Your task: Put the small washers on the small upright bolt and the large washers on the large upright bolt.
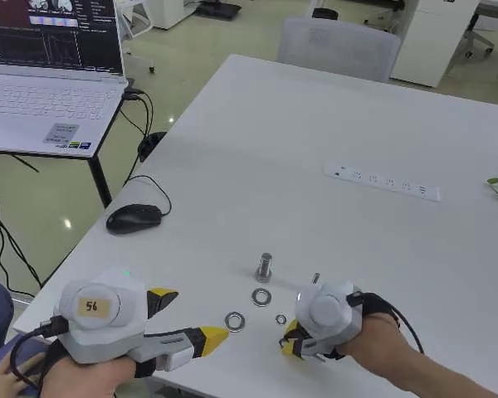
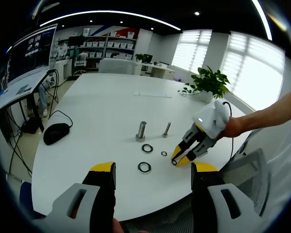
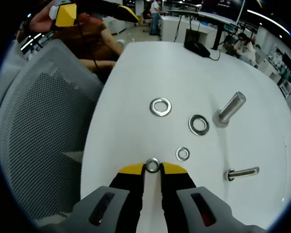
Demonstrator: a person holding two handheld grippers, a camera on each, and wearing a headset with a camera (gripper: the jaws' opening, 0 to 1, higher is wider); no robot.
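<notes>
**Steel small washer nipped in right tongs; left tongs open**

Right tongs point(image 3: 153, 169): jaws closed on a small washer point(image 3: 153, 165), which is pinched between the yellow tips, low at the white table point(image 1: 357, 124).

A second small washer point(image 3: 183, 154) lies flat just ahead of those tips, slightly to their right, and is free of them.

The small bolt point(image 3: 242, 172) stands upright to the right of the right tongs, near the tips.

Further ahead, the first large washer point(image 3: 199, 124) lies flat just beside the foot of the large bolt point(image 3: 230, 109), which is upright.

The second large washer point(image 3: 160, 107) lies flat ahead and left of the right tongs, apart from the first. It is the nearest piece in front of the left tongs.

Left tongs point(image 2: 153, 169): jaws spread wide and gripping nothing, at the table's near edge. The right tongs' tips sit ahead and to their right.

A mouse point(image 2: 56, 132) sits on the table well to the left of the left tongs. A power strip point(image 1: 382, 182) lies far beyond both bolts.
</notes>
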